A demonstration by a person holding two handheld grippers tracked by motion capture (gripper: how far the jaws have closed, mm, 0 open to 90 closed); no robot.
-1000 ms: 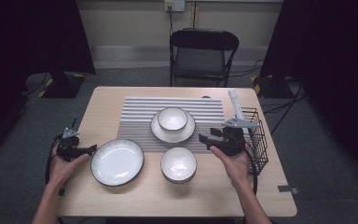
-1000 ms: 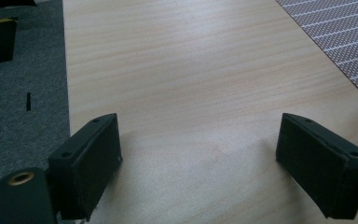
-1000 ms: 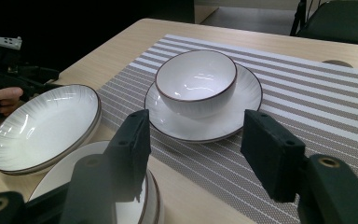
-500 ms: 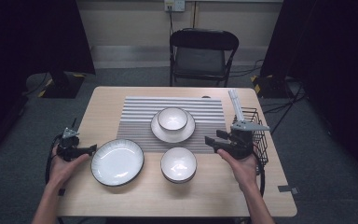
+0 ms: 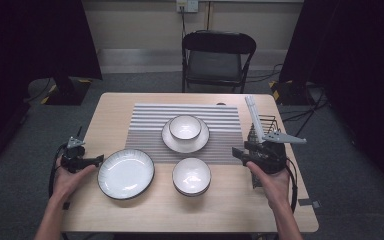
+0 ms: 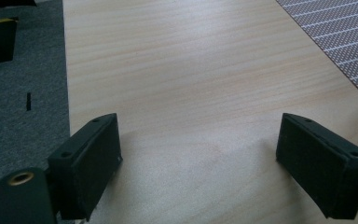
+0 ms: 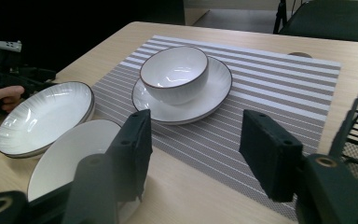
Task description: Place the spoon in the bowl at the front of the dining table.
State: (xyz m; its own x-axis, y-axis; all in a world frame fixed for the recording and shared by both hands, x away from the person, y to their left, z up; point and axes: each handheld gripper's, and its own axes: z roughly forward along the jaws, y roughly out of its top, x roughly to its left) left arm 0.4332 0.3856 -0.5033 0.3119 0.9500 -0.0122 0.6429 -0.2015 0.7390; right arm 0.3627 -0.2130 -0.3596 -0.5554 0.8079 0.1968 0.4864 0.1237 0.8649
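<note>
The right claw [image 5: 241, 153] hangs released and empty at the right of the high view, jaws having just narrowed a little, aimed toward the near bowl [image 5: 192, 175] at lower centre. The left claw [image 5: 98, 159], also released, sits beside the wide plate [image 5: 125, 173]. A low sweep could clip the bowl's rim and skid it across the counter [image 5: 220, 210] — or into the stacked bowl and saucer [image 5: 185, 131].

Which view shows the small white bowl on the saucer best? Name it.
The right gripper view: the small white bowl on the saucer sits close, its side and inside plain. The high view shows it from above, smaller.
</note>
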